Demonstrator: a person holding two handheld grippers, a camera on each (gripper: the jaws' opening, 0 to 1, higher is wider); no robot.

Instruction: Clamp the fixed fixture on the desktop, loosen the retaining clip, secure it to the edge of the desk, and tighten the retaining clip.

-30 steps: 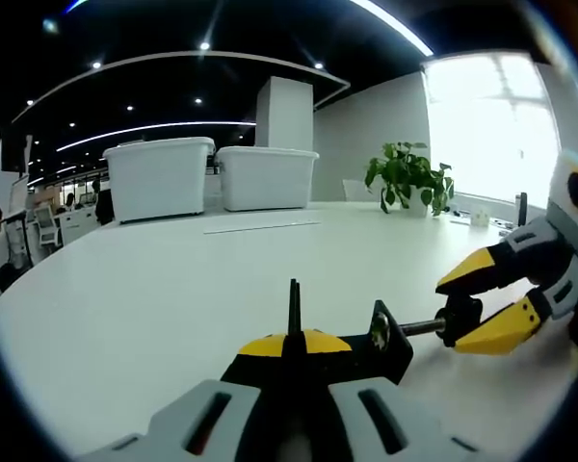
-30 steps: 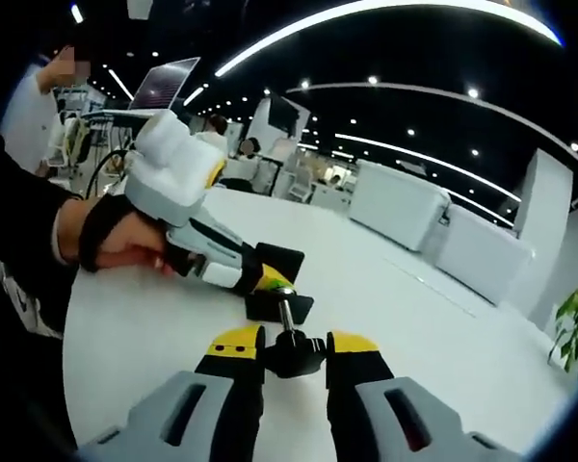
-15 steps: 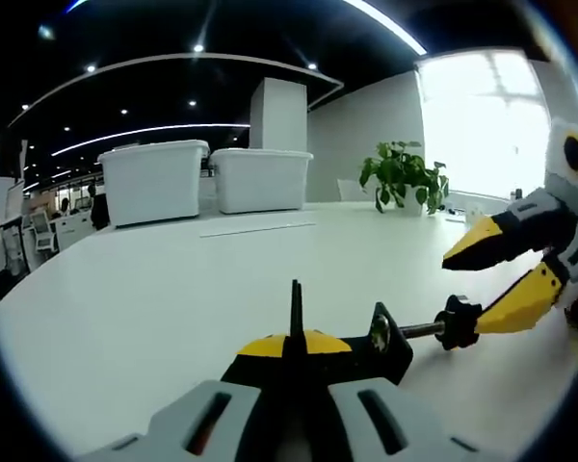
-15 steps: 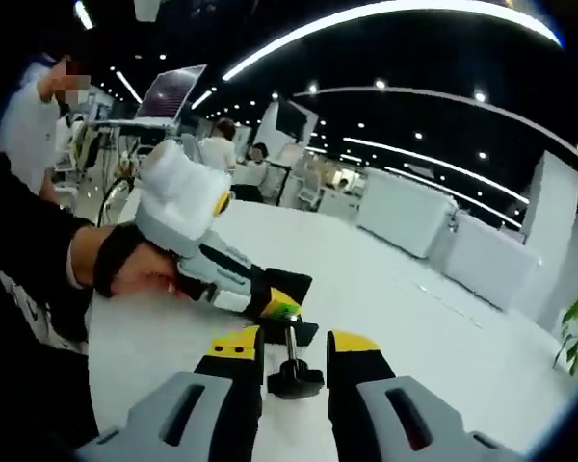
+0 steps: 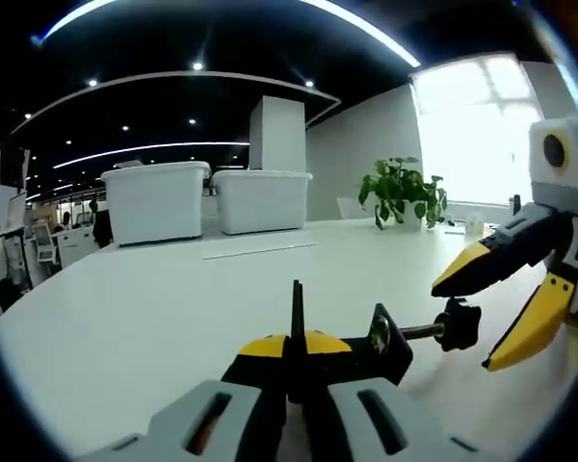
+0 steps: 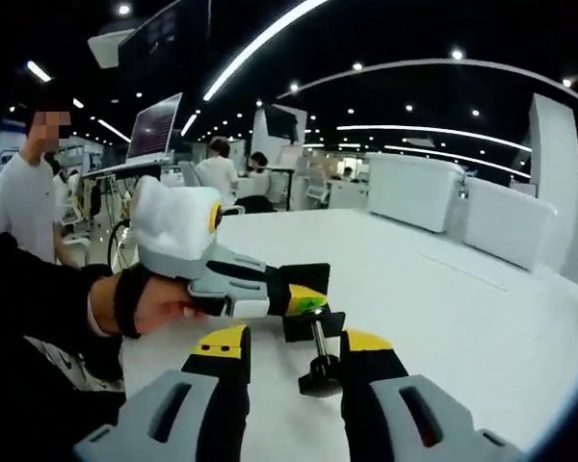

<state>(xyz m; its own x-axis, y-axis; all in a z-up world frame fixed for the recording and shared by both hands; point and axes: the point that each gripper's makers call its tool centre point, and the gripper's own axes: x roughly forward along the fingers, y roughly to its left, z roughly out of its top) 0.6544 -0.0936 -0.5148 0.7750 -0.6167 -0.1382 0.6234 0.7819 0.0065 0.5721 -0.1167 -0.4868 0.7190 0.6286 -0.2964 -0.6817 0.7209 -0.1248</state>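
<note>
The left gripper (image 5: 294,346) clamps the fixture (image 5: 380,339), its knob (image 6: 320,375) between the parted right gripper (image 6: 294,344).

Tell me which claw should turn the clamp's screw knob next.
Right. The right claw is open around the black screw knob, while the left claw is shut on the clamp body, holding it on the white desk.

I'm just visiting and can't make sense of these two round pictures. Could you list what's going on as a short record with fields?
setting: white desk in an open office
held object: black clamp fixture with a screw knob
left gripper: shut on the clamp fixture, held in a person's hand
right gripper: open, jaws either side of the screw knob, not gripping it
background: two white bins, potted plant, bright window
</note>
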